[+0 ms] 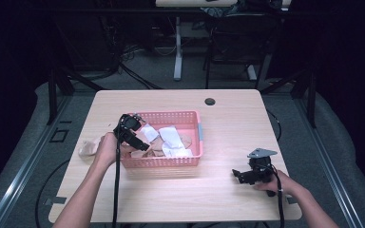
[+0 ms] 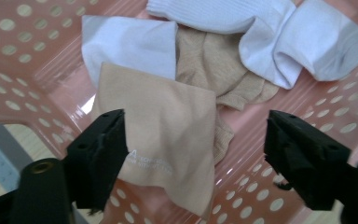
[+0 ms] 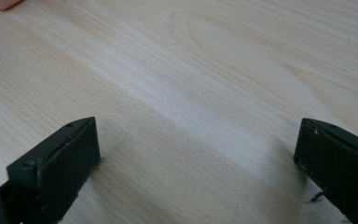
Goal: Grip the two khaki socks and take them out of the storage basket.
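Beige sock (image 2: 161, 140) lies in the pink perforated basket (image 1: 192, 137), on top of another beige one and beside white socks (image 2: 279, 42). Left gripper (image 2: 196, 149) hangs over it, jaws spread wide, nothing pinched. Sock looks thin, soft, light, prob floppy; best grabbed at the near loose edge or a bunched fold. Small white triangle logo w/ print by the left jaw, too blurry to read. Right gripper (image 1: 245, 175) rests on the wooden table (image 1: 237, 118), jaws apart, empty

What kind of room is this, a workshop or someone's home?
Probably a lab or recording studio, not a home: a lone wooden table ringed by dark metal stands, cables on the grey floor, and another desk behind.
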A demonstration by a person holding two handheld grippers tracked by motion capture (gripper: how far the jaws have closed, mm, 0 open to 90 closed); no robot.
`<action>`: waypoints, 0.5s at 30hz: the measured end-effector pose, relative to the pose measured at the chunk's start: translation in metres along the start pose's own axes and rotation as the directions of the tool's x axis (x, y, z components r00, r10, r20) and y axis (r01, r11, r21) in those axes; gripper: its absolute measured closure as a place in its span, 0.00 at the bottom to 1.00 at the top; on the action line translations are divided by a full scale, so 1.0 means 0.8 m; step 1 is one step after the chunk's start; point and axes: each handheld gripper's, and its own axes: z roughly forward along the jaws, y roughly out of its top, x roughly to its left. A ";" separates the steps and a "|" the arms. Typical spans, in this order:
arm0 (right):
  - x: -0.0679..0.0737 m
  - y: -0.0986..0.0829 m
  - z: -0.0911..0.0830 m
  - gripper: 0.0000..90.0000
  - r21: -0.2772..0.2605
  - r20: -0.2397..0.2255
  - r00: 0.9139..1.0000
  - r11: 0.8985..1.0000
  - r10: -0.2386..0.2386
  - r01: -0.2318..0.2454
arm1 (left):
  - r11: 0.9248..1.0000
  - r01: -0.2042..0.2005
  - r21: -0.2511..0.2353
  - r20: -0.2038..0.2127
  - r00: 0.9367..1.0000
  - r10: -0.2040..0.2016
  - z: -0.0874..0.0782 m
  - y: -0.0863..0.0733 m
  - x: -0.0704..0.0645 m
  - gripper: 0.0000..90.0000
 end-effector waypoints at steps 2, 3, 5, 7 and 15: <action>0.000 0.000 0.000 0.00 0.000 0.000 1.000 1.000 0.000 0.000 | 1.000 -0.001 0.015 0.000 1.000 0.001 0.006 0.001 -0.002 0.32; 0.000 0.000 0.000 0.00 0.000 0.000 1.000 1.000 0.000 0.000 | 1.000 0.001 0.023 0.003 1.000 -0.001 0.009 0.001 -0.002 0.33; 0.000 0.000 0.000 0.00 0.000 0.000 1.000 1.000 0.000 0.000 | 0.999 0.010 0.035 0.003 1.000 -0.010 0.016 0.001 -0.002 0.34; 0.000 0.000 0.000 0.00 0.000 0.000 1.000 1.000 0.000 0.000 | 0.999 0.006 0.054 0.004 1.000 -0.006 0.021 0.000 -0.001 0.36; 0.000 0.000 0.000 0.00 0.000 0.000 1.000 1.000 0.000 0.000 | 0.993 0.039 0.114 -0.017 0.999 -0.037 0.033 -0.004 0.004 0.48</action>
